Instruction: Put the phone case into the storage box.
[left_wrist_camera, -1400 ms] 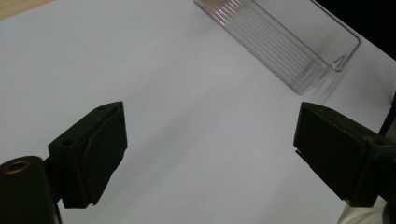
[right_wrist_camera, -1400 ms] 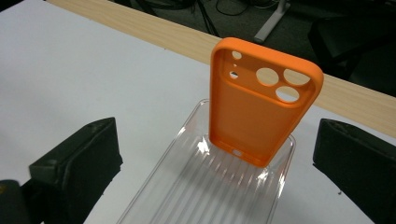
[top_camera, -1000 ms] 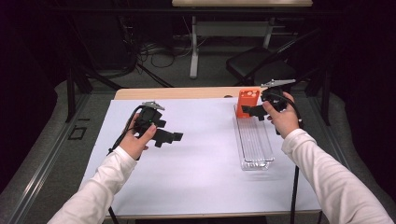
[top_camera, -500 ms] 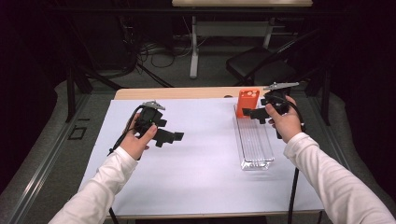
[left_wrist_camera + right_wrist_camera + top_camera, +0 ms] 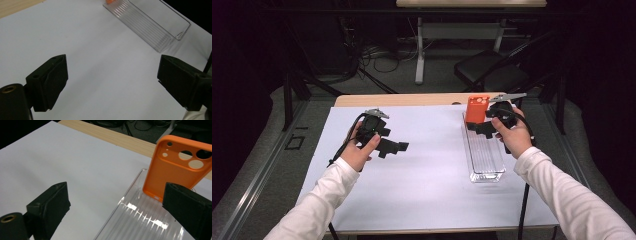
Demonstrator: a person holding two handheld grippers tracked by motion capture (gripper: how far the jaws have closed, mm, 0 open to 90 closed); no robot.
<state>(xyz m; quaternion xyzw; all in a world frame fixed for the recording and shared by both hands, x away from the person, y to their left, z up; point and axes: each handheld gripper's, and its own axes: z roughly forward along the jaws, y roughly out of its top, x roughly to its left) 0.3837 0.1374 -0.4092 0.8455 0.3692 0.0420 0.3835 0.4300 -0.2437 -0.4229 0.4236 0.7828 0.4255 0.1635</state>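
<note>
lab; dark rig frame (image 5: 287,95) (floor cables (image 5: 372,52))

You have an orange phone case (image 5: 175,167) standing upright, camera cutouts at its top, in the far end of a clear ribbed tray (image 5: 484,160). The tray lies lengthwise along the counter's (image 5: 432,190) right edge.

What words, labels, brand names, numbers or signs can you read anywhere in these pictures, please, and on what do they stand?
None can be read.
Orange phone case: plain back with camera cutouts, no brand or lettering.
Clear ribbed tray: no label or marking.
White table cover: blank.
Floor left of the table: a dark square outline, a mark and not text.
</note>
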